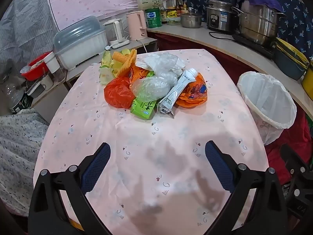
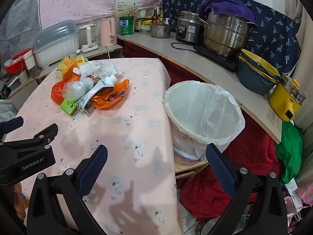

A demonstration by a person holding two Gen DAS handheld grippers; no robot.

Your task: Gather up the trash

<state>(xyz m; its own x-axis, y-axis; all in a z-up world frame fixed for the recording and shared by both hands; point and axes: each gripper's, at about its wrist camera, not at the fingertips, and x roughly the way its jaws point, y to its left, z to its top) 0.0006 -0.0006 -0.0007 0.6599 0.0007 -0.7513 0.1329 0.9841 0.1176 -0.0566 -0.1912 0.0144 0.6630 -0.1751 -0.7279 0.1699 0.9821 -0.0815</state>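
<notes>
Left wrist view showed the job barely begun — the trash pile (image 1: 152,86) lay whole at the far end of the table (image 1: 137,141), the bin (image 2: 203,117) beside it looked empty, and both the left gripper (image 1: 157,150) and the right gripper (image 2: 156,152) gaped wide, holding nothing.

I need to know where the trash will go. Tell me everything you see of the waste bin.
The waste bin is a round, pale bucket lined with a thin white plastic bag folded over its rim. It looks empty and stands upright but appears tilted toward the camera, on a low wooden board beside the table's right edge, below the counter. Nothing touches it; both claws are apart from it.
</notes>
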